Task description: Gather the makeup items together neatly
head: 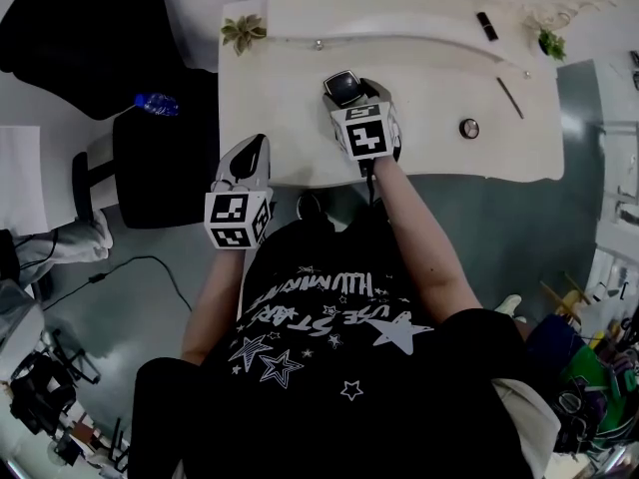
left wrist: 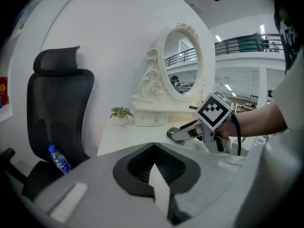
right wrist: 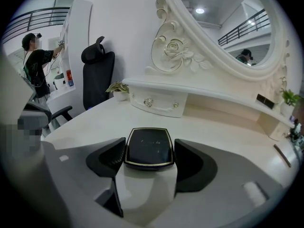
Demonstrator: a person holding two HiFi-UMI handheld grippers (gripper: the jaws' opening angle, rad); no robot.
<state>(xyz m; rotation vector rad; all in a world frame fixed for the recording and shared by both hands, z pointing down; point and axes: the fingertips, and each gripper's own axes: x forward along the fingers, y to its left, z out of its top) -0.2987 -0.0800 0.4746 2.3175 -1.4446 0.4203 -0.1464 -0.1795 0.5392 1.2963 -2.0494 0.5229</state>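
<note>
1. Nearest: black star-print shirt, filling the lower head view.
2. Far left: black chair with a small water bottle on it; not task items.
3. Left gripper: at the front left corner of the worktop, fingers pressed together, nothing between them.
4. Right gripper: over the worktop's middle, fingers pinching a dark compact by its two opposite side edges, lid facing up. Lifted or resting on the surface: cannot tell.
5. Handling, as a judgement: compact stiff, light, glossy, so likely slippery; hinge and any mirror inside probably fragile. Best taken flat across the side edges, as now. Firm grip, no crushing, gentle set-down.
6. Further right: small round jar, thin dark pencil, and a dark tube up on the raised shelf. All well apart from each other and from the compact; not yet gathered.
</note>
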